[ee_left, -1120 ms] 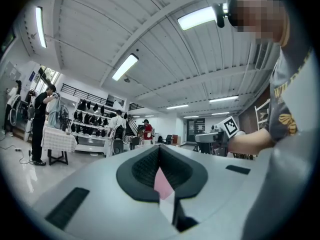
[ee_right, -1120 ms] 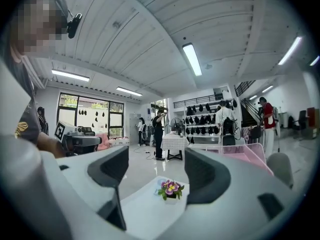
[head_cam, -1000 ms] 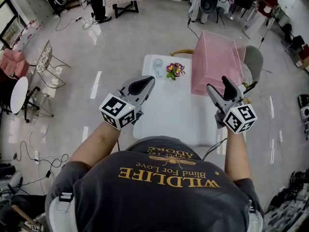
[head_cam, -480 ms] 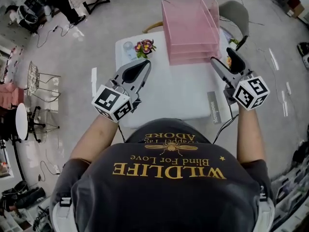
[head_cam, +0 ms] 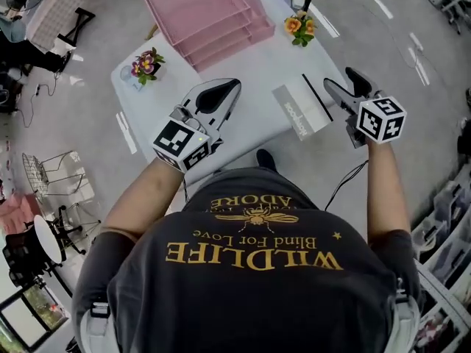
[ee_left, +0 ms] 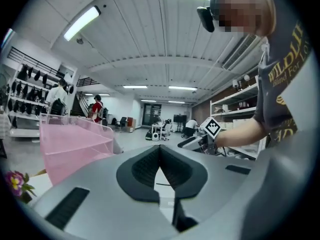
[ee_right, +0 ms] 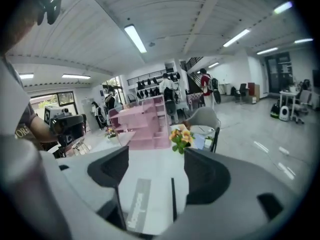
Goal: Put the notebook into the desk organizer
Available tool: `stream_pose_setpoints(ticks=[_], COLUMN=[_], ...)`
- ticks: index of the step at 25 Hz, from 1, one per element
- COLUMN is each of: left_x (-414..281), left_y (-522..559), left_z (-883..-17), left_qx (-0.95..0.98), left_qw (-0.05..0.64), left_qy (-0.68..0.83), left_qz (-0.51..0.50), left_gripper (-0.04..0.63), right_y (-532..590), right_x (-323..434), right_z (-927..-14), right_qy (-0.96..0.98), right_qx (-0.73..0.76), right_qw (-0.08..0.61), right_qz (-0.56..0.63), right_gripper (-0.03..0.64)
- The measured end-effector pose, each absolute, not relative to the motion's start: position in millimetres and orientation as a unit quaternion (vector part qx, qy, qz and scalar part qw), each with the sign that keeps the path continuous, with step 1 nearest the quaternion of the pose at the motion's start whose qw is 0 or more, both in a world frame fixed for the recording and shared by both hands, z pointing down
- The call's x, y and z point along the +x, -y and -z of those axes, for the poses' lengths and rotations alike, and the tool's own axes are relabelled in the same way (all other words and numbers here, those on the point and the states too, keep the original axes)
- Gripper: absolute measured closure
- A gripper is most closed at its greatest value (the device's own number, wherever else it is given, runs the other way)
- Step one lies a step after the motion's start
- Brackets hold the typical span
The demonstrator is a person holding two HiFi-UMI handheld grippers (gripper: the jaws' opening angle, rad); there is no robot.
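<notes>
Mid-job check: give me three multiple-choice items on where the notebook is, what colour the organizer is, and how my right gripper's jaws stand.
1. Where is the notebook?
A. On the floor
B. Flat on the table, just ahead of the right gripper
C. On a chair

2. What colour is the desk organizer?
A. Pink
B. Black
C. Green

3. How do the right gripper's jaws stand?
A. Shut on the notebook
B. Shut on nothing
C. Apart, holding nothing

Answers:
1 B: the head view shows the notebook lying on the white table near its edge, in front of the right gripper.
2 A: the organizer is a stack of pink trays.
3 C: the right gripper view shows the jaws apart, with the notebook lying beyond them, not gripped.
</notes>
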State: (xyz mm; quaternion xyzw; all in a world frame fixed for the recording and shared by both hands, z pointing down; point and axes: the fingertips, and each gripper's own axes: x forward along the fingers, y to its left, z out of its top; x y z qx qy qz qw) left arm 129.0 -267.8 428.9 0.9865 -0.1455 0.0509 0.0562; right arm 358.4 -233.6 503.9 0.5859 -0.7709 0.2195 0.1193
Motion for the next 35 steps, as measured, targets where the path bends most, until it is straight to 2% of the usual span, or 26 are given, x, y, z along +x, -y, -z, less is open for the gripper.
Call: stream_pose_setpoints(ticks=[10,16,20,23,27,31,35], left_x=[208.0,211.4,203.3,194.8,184.0,176.9,166.1], left_y=[239.1,234.8,240.1,242.4,247.2,251.5,256.0], left_z=[-492.4,-508.3,-518.1,-519.5,-516.5,-509.6,-499.5], left_qx=[0.988,0.985,0.982,0.981,0.98,0.981,0.981], left_qw=[0.073,0.085,0.093,0.098,0.104,0.104,0.103], left_qy=[0.086,0.087,0.1,0.108,0.119,0.125,0.131], left_qz=[-0.104,-0.121,-0.127,-0.127,-0.122,-0.11,-0.101], left_gripper=[0.594,0.594,0.594,0.594,0.594,0.594,0.594], right_y=[178.0,168.6,171.9,165.1,154.9,163.6,174.8], right_x=[395.2,383.7,378.3,373.4,361.7,344.1,329.1], right_z=[-663.8,-732.4,-753.9,-758.9,-757.4,-728.5,-689.5], right_qy=[0.712,0.684,0.67,0.652,0.646,0.67,0.698], right_qx=[0.563,0.508,0.481,0.46,0.435,0.415,0.393], right_qw=[0.211,0.272,0.265,0.268,0.289,0.193,0.117], right_qz=[-0.363,-0.448,-0.499,-0.54,-0.557,-0.584,-0.587], right_gripper=[0.282,0.282,0.288,0.333,0.461,0.603,0.607])
